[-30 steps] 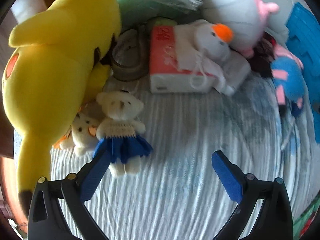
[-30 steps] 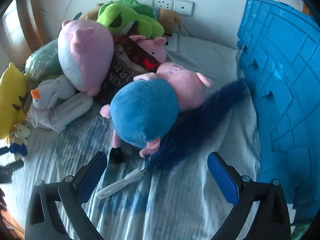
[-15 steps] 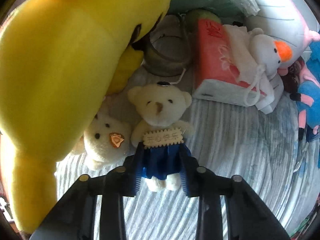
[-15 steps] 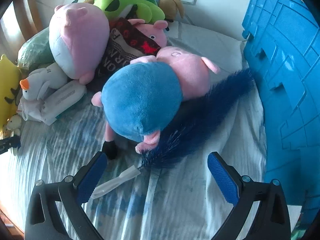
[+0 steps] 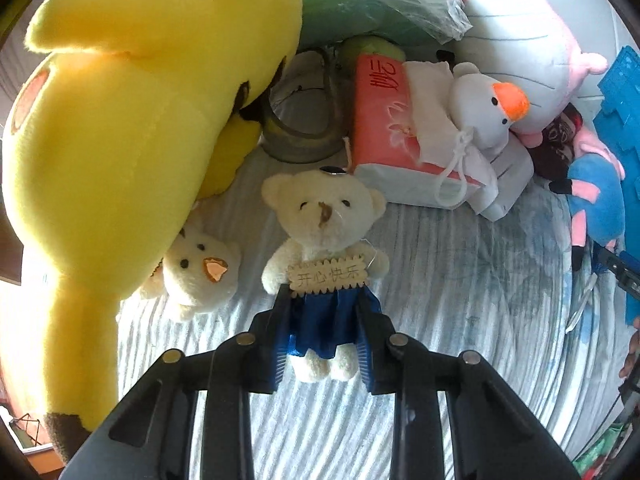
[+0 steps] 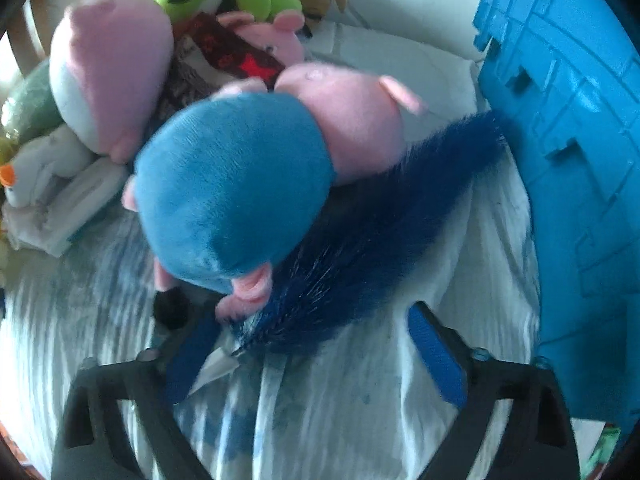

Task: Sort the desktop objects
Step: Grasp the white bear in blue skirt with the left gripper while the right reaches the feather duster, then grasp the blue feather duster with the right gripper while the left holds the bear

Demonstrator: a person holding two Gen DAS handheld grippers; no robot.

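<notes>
Clamping on the small cream teddy bear in a dark blue skirt [image 5: 323, 240], the left gripper [image 5: 323, 344] has its blue pads pressed into the skirt from both sides, where a second ago they stood wide apart with the bear only beside one finger. In that left wrist view the bear lies on the pale striped bedsheet [image 5: 460, 280], near the middle, just right of a small cream chick plush [image 5: 198, 276] and the big yellow plush [image 5: 120, 140]. Farther off sit a red tissue pack [image 5: 384, 116] and a white goose plush with an orange beak [image 5: 486, 112]. With the grip made, the bear looks ready to be lifted and carried to its place; I judge the pick half of this step done.

In the right wrist view, the right gripper [image 6: 312, 352] has come down closer to the pink pig plush in a blue dress [image 6: 240, 184] and the dark blue feather duster [image 6: 360, 248] lying under it. Its jaws are closing but the pads press on nothing; the duster's pale handle [image 6: 216, 368] lies between them, close to the left finger. A blue plastic crate [image 6: 568, 128] stands at the right, a likely bin for sorted things. The picture is blurred.
</notes>
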